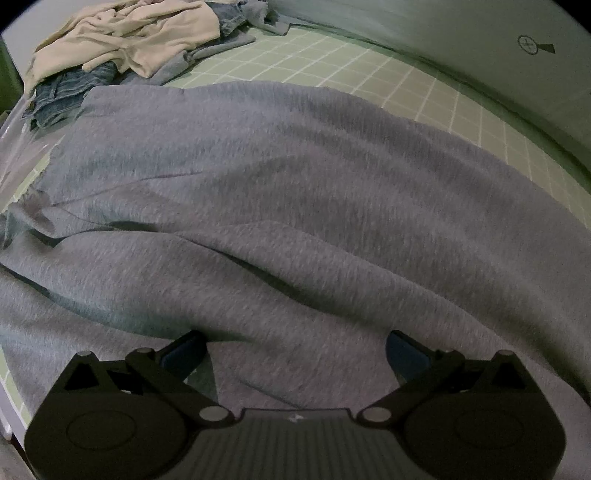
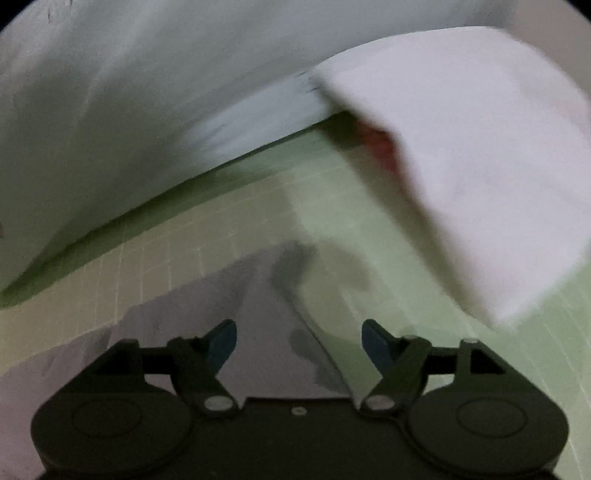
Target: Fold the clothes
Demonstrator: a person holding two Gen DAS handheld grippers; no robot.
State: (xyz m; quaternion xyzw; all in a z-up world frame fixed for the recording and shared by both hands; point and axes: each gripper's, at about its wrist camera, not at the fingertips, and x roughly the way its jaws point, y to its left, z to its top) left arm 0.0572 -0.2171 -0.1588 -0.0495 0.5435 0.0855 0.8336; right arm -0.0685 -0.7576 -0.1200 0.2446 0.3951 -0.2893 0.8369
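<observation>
Left wrist: grey garment (image 1: 295, 206) spread over green grid mat (image 1: 424, 88).
Left gripper (image 1: 295, 347) spread wide above cloth; right gripper (image 2: 299, 343) likewise parted, gripping nothing.

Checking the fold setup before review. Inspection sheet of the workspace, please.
Surface: green gridded mat, mostly covered.
Job's things: grey garment spread flat, creased near the front.
Clutter: heap of cream cloth and jeans at the far left corner.
Grippers: left hand-held gripper open over the grey garment; right hand-held gripper open, nothing between its fingers.
Cables: nothing seen.
Surroundings: pale wall; right view blurred.
</observation>
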